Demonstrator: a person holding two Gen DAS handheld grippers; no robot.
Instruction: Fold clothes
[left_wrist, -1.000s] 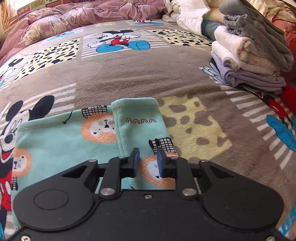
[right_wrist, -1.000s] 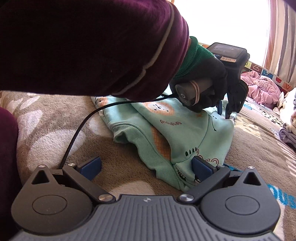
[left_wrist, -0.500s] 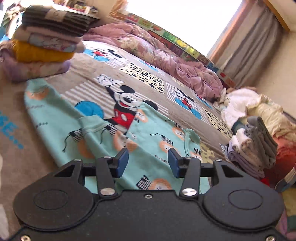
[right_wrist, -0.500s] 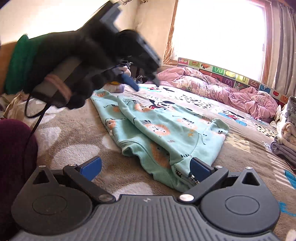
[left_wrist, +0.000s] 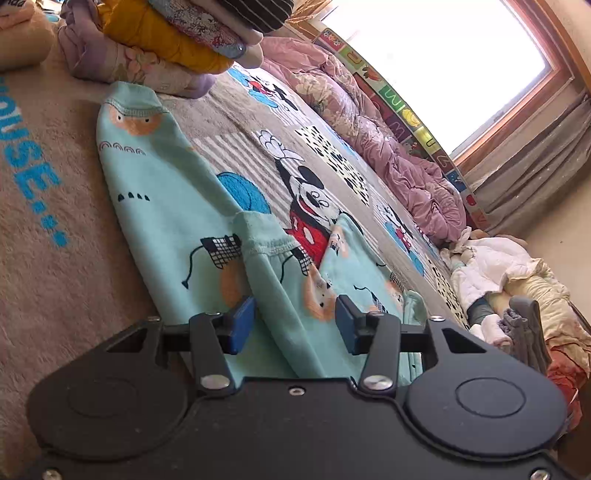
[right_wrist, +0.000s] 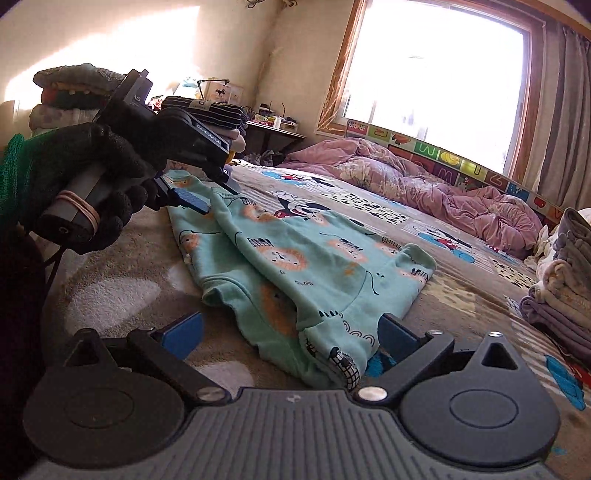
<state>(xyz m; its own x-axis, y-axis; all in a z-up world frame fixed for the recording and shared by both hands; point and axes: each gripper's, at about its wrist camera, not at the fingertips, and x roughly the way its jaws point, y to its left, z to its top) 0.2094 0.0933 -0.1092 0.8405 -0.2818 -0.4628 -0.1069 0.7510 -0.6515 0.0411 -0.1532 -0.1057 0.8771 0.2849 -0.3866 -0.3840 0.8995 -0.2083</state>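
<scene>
A mint-green child's garment (left_wrist: 177, 206) with orange lion prints lies partly folded on the Mickey Mouse blanket (left_wrist: 310, 192). My left gripper (left_wrist: 295, 326) is open just above it, tilted, with a fold of the cloth running between the blue pads (left_wrist: 242, 325) without being pinched. In the right wrist view the garment (right_wrist: 295, 258) stretches away from me. A black-gloved hand (right_wrist: 99, 173) holds the left gripper (right_wrist: 210, 190) over its far left end. My right gripper (right_wrist: 291, 332) is wide open, with the garment's near edge lying loose between its fingers.
A stack of folded clothes (left_wrist: 166, 44) stands right behind the garment's far end. Another folded stack (right_wrist: 565, 280) sits at the right. A crumpled pink quilt (right_wrist: 424, 184) lies under the window, with a heap of loose clothes (left_wrist: 498, 273) beside it.
The left gripper has let go of the cloth, opened its jaws, swung across to the garment's other end and rolled. The right gripper has barely moved.
</scene>
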